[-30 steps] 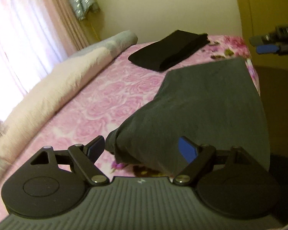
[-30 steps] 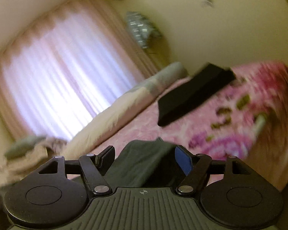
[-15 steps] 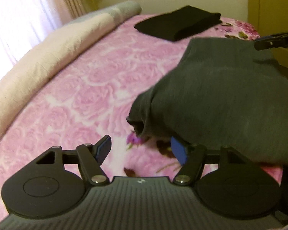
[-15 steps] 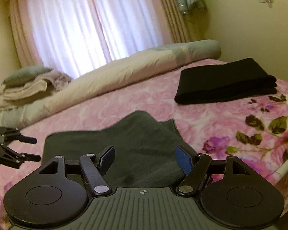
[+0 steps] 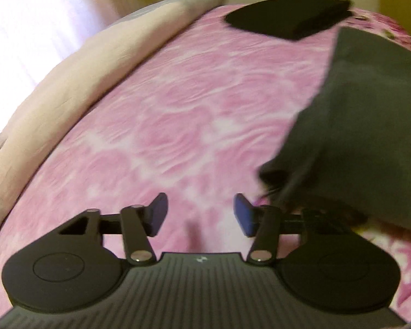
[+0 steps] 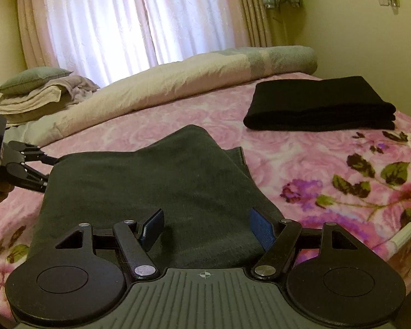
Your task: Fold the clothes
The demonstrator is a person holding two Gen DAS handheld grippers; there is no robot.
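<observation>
Since a second ago the left gripper point(image 5: 200, 215) has slid off the grey cloth point(image 6: 156, 186) and sunk toward the bed point(image 5: 178, 115), its fingers point(image 5: 159, 213) closing in as it went; they are still apart, with only pink bedspread between them. The cloth's near corner now lies just to that gripper's right, bunched and shadowed, and not between the pads. In the same second the right gripper point(image 6: 205, 227) rolled level, and its view went from blur to sharp.

Close to the right wrist camera, that gripper's fingers point(image 6: 260, 230) stand wide apart over the cloth's near edge, clamped on nothing. The cloth lies on the bed, already doubled over, one layer peeking out along its right side. The left gripper shows at the cloth's far left corner in this view, its tips meeting the edge; whether they touch cannot be told. Further back rests a folded black garment point(image 6: 320, 107), then a rolled duvet point(image 6: 178, 82) along the window side.

The risk seems to be a miss on the left: the fingers may shut on bedspread or on one layer only, so the fold drags unevenly and the bunched corner stays crumpled.
</observation>
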